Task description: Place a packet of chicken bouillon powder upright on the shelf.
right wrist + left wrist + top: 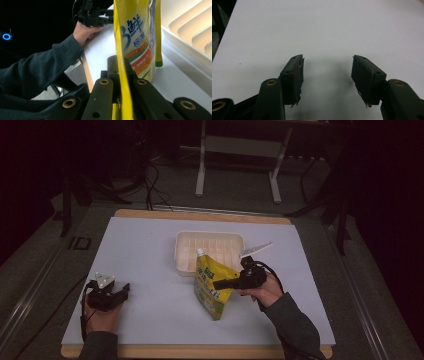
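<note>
- The right tongs (222, 284) are closed tight on the side edge of the yellow pouch (212, 285) and hold it upright, with its bottom corner low near the white bench (150, 250).
- The left tongs (122, 290) rest on the bench well to the left of the pouch; their jaws stand wide open and nothing is between them.
- The white tray (209, 251) lies just behind the right tongs, and the spout (200, 252) of the pouch leans toward the front rim of the tray.
- Risk, in my judgement: the grip takes only a thin seam, so the heavy pouch can turn or slip out if the hand tilts fast.
- Another risk: the pouch can knock the tray rim and push the tray away, because only one hand works and nothing steadies the tray.
- The right gripper view shows the yellow pouch (135, 37) edge-on, pinched between the pads, and the ribbed tray (192, 32) close to the right; the high view is too small for this.
- The left gripper view shows the bare gap between the fingertips (294, 75); the high view gives the whole layout on the bench.
</note>
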Demonstrator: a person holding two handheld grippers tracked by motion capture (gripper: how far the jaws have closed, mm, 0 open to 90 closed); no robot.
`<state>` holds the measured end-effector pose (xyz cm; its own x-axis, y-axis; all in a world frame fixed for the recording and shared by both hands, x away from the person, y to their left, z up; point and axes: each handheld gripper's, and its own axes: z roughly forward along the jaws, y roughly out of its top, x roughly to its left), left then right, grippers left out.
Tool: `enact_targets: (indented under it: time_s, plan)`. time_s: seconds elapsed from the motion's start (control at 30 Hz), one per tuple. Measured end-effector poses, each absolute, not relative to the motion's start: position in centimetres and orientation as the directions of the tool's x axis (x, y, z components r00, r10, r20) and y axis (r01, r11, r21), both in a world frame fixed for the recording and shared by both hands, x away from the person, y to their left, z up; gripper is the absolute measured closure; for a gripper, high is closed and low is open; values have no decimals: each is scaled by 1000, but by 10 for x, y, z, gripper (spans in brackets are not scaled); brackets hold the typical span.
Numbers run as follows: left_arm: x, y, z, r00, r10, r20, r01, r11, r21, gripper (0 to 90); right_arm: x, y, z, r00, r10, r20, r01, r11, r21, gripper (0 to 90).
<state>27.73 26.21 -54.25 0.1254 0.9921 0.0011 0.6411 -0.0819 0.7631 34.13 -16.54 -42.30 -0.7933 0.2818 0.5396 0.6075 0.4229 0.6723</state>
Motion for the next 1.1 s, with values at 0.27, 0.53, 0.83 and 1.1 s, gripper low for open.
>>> enact_targets:
  time_s: [0.27,0.53,0.83,1.1]
  plan:
    - [277,262,-542,125,992,3,642,-83,762,426,335,-173,-418,-799,323,506,599,360,715,900]
    - [277,262,-542,124,992,1,641,-81,764,425,332,-178,-414,-800,360,479,586,299,754,900]
    - [277,262,-542,124,992,2,641,-82,763,424,328,-179,-407,-805,370,465,569,254,782,900]
    - [277,262,-542,125,992,3,642,-84,762,424,326,-175,-402,-813,364,454,553,238,799,900]
